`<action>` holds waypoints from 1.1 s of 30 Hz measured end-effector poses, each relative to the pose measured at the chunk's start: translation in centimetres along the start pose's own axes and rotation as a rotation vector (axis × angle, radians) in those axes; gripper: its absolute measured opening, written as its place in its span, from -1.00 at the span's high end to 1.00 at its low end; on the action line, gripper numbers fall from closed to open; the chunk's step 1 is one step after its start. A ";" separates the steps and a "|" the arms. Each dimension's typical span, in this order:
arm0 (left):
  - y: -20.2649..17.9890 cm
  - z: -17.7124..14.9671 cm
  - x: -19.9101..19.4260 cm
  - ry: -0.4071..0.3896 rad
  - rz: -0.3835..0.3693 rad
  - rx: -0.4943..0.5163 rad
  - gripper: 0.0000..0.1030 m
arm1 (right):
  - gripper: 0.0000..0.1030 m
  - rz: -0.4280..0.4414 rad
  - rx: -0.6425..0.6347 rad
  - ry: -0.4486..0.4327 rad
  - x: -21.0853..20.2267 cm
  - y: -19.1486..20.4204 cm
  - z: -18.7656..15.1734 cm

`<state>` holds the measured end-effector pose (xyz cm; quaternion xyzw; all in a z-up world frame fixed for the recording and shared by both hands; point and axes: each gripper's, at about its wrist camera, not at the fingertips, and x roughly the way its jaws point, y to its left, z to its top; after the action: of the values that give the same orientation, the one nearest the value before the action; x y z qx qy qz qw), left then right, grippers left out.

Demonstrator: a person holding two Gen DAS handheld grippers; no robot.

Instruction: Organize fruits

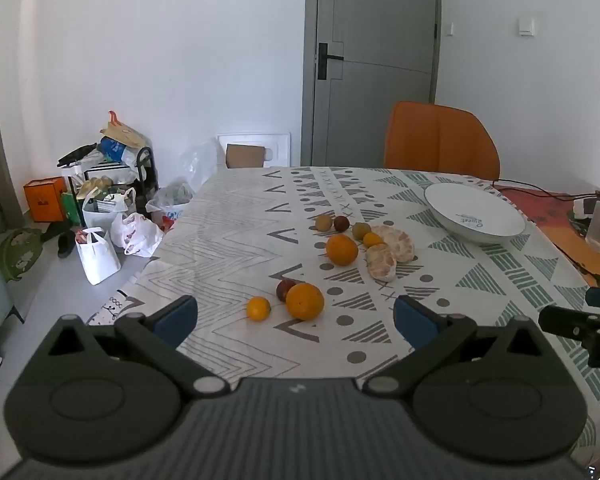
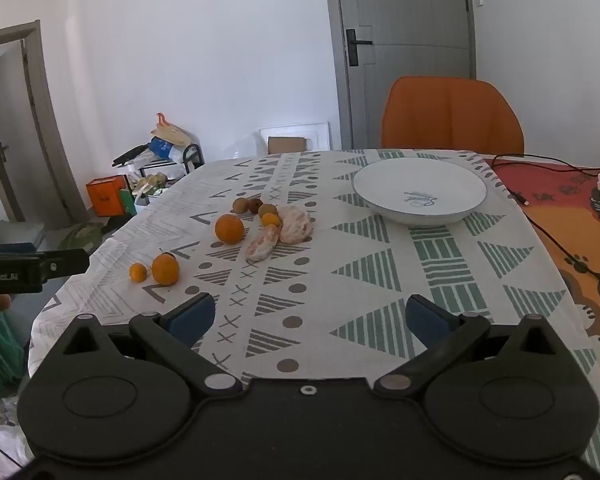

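Fruit scattered on the patterned tabletop [image 1: 228, 240], both pairs of jaws spread wide and empty.

Left wrist view: left gripper [image 1: 296, 316] hovering with jaws fully apart, gripping nothing; just ahead between them, a large orange [image 1: 305, 301], a small orange [image 1: 259, 308] and a dark red fruit [image 1: 284, 289]; farther ahead, another orange [image 1: 342, 249], peeled citrus pieces [image 1: 392, 248]; white bowl [image 1: 474, 213] far ahead to the right.
Right wrist view: right gripper [image 2: 310, 316] likewise open and empty; fruit cluster [image 2: 256, 220] ahead to the left, bowl [image 2: 420, 190] ahead, slightly right.
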<state>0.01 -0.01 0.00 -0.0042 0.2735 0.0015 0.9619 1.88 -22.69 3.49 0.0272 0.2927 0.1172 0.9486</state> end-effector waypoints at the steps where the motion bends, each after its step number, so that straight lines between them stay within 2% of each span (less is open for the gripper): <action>1: 0.1 0.0 0.0 0.000 0.000 -0.001 -1.00 | -1.00 0.000 -0.001 -0.001 0.0 0.0 0.0; 30: 0.3 0.4 0.0 -0.002 -0.018 -0.004 -1.00 | -1.00 -0.015 -0.012 -0.016 0.4 0.3 0.0; 33: 0.6 0.4 -0.4 -0.004 -0.055 -0.074 -1.00 | -1.00 -0.018 -0.013 -0.011 0.8 0.4 0.1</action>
<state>-0.17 0.64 0.55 -0.0472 0.2709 -0.0150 0.9613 2.49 -22.16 3.17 0.0190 0.2868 0.1106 0.9514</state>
